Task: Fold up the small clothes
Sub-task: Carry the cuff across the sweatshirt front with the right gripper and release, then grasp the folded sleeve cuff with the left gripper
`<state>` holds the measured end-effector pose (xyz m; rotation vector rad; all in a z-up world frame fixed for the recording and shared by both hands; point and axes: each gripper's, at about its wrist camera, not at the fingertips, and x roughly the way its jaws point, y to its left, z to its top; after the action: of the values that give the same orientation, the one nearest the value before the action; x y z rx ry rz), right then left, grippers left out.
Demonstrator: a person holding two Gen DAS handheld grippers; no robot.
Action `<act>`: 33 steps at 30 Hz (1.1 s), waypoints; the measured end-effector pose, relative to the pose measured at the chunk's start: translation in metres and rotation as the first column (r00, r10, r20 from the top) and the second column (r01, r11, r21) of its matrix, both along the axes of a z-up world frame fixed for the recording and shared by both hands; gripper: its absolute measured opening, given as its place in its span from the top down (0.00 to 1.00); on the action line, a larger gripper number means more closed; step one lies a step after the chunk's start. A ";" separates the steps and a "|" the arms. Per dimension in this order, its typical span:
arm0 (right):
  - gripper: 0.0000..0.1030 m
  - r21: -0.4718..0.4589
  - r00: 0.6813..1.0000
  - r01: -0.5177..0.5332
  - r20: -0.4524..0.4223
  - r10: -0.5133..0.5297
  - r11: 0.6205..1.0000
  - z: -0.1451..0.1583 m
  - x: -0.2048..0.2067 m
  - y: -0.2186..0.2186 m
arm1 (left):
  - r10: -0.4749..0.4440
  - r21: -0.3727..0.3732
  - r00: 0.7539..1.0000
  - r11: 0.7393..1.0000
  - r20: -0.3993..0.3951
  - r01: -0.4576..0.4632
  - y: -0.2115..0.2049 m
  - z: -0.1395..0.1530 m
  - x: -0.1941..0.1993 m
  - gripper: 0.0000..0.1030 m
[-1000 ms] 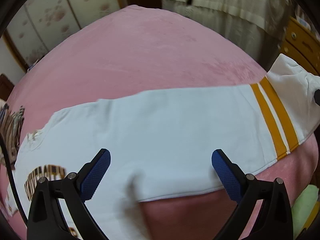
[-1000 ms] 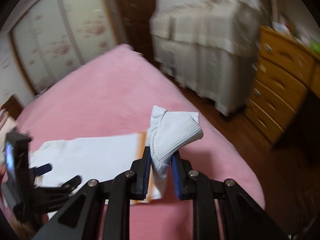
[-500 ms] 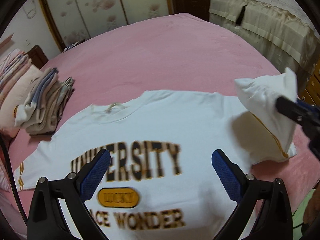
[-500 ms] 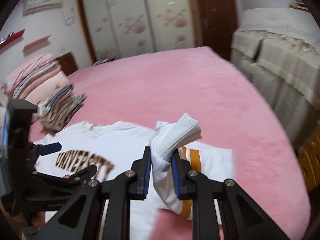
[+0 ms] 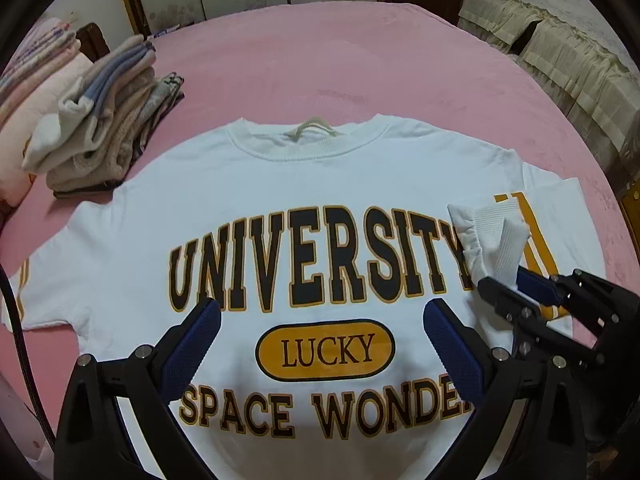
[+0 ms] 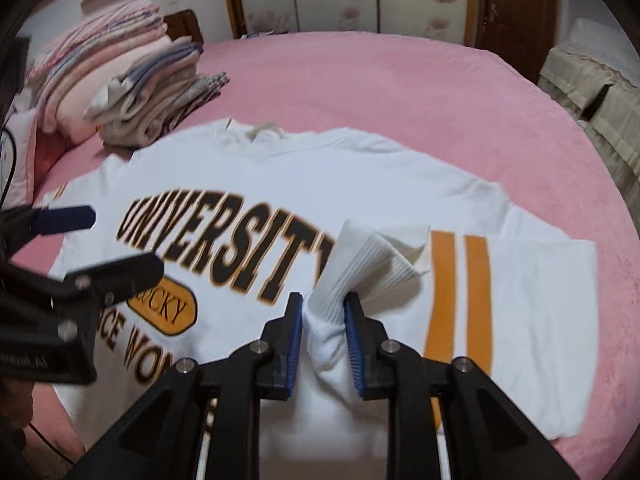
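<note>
The pink bed (image 5: pixel 360 52) carries the white sweatshirt (image 5: pixel 320 184), spread print-up; half a second ago its right sleeve hung lifted clear of the body, and now that sleeve lies folded inward across the chest. The first fold looks nearly laid. The left gripper (image 5: pixel 320 344) hovers spread and empty over the print. The right gripper (image 6: pixel 323 340) has the ribbed cuff (image 6: pixel 360 268) between its jaws, which are opening to release it

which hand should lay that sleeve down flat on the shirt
Right. The right hand-held gripper already has the sleeve cuff between its opening jaws, over the shirt; the left hand-held gripper hovers open and empty.
</note>
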<state>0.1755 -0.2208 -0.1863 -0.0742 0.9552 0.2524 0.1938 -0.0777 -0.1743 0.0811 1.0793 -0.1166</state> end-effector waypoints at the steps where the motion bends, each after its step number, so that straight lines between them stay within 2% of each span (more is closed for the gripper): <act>1: 0.77 -0.005 1.000 -0.009 -0.001 0.009 1.000 -0.001 -0.001 0.002 | -0.001 -0.005 1.000 1.000 -0.004 0.001 0.001 -0.002 0.000 0.02; 5: 0.73 -0.013 0.999 -0.044 -0.014 0.044 0.999 -0.003 -0.009 0.011 | -0.002 -0.006 1.000 1.000 -0.019 0.002 0.003 -0.008 0.000 0.02; 10: 0.72 -0.030 0.998 -0.044 -0.057 0.042 0.999 -0.012 -0.009 0.017 | 0.015 -0.021 0.997 1.000 -0.080 -0.017 0.006 -0.023 0.001 0.02; 15: 0.70 -0.032 0.995 -0.049 -0.090 0.046 0.998 -0.016 -0.007 0.024 | 0.034 0.011 0.990 0.999 -0.134 -0.032 0.006 -0.037 0.000 0.02; 20: 0.68 -0.039 0.992 -0.039 -0.121 0.034 0.998 -0.017 -0.007 0.027 | 0.040 0.002 0.988 0.999 -0.150 -0.041 0.006 -0.035 0.002 0.03; 33: 0.66 0.042 0.990 -0.020 -0.136 0.026 0.999 -0.004 -0.034 0.011 | 0.004 -0.036 0.989 0.999 -0.146 -0.009 -0.006 -0.019 -0.005 0.03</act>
<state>0.1416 -0.2100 -0.1904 -0.0311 1.0857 0.3010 0.1891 -0.0841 -0.1929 0.0367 1.2229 -0.1382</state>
